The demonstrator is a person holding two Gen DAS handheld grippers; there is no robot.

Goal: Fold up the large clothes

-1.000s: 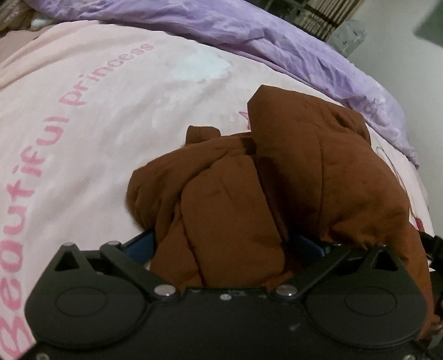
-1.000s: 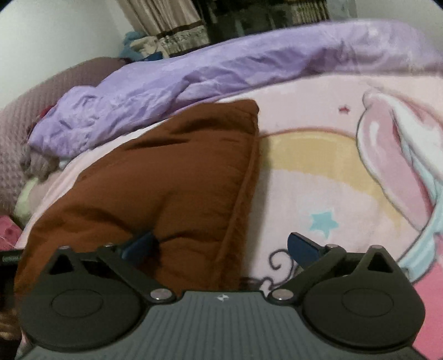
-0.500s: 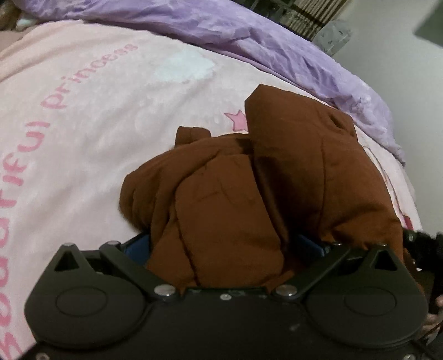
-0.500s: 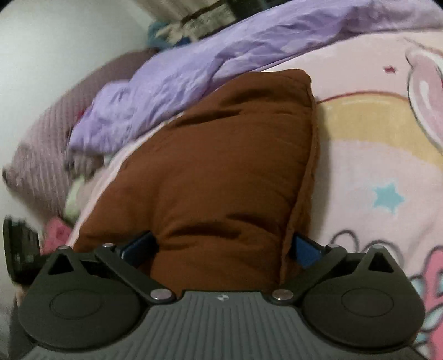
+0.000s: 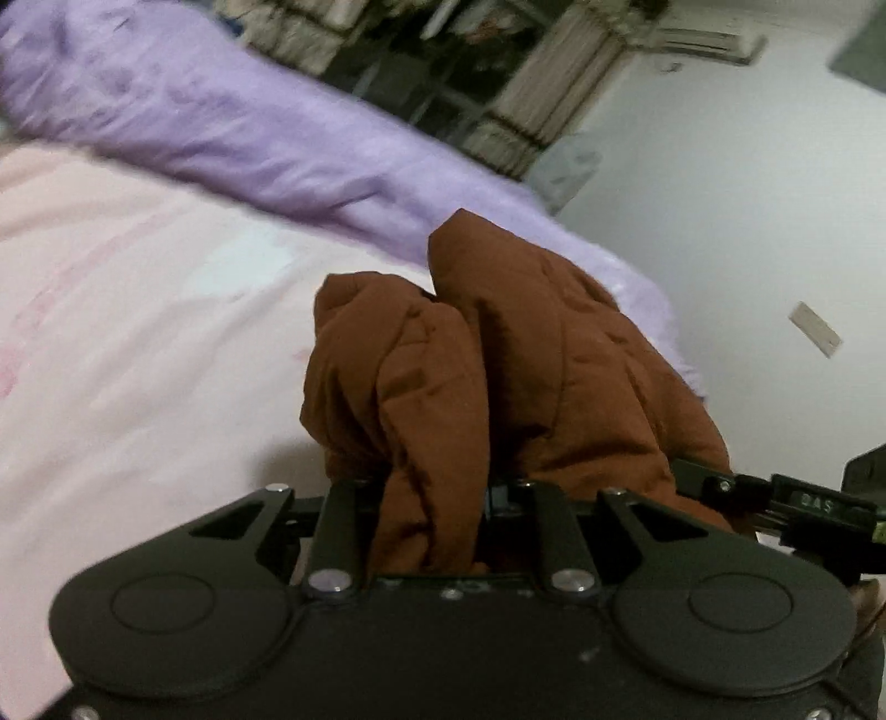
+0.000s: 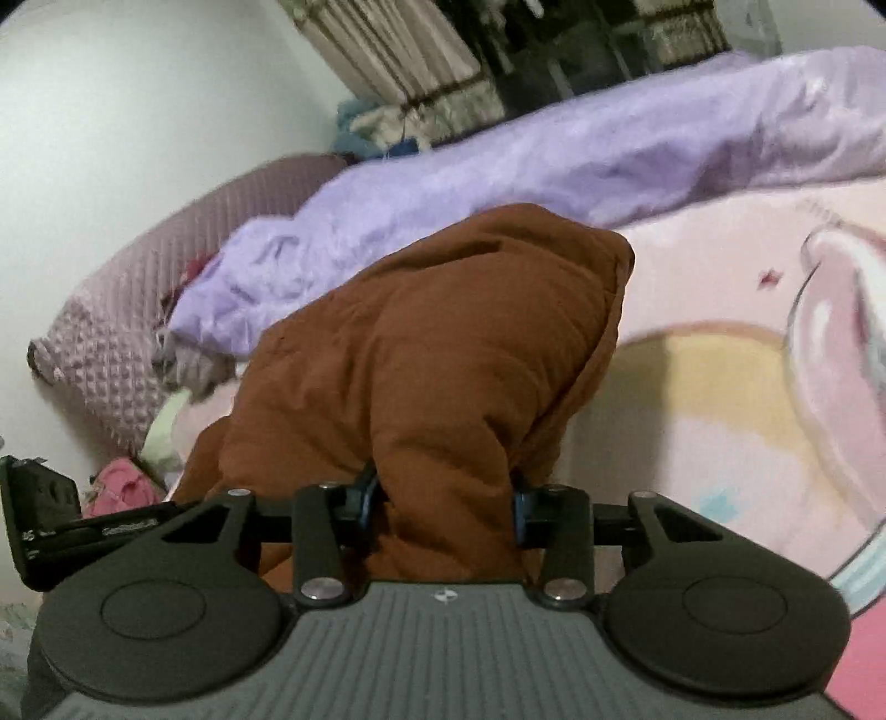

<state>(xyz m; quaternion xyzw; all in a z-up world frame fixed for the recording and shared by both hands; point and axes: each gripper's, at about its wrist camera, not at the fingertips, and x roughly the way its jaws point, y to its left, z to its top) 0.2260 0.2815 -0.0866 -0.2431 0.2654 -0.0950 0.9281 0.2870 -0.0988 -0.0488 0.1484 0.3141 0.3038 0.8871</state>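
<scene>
Having just closed, both tools gripping the lifted brown garment.

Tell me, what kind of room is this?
Most likely a bedroom. There is a pink blanket spread over what looks like a bed, a purple quilt bunched along it, and curtains behind.

Little can be read. On the black bar at the right edge of the left wrist view, small pale characters are printed, too blurred to be made out. A similar faint marking is seen on the black bar in the right wrist view, likewise illegible.
</scene>
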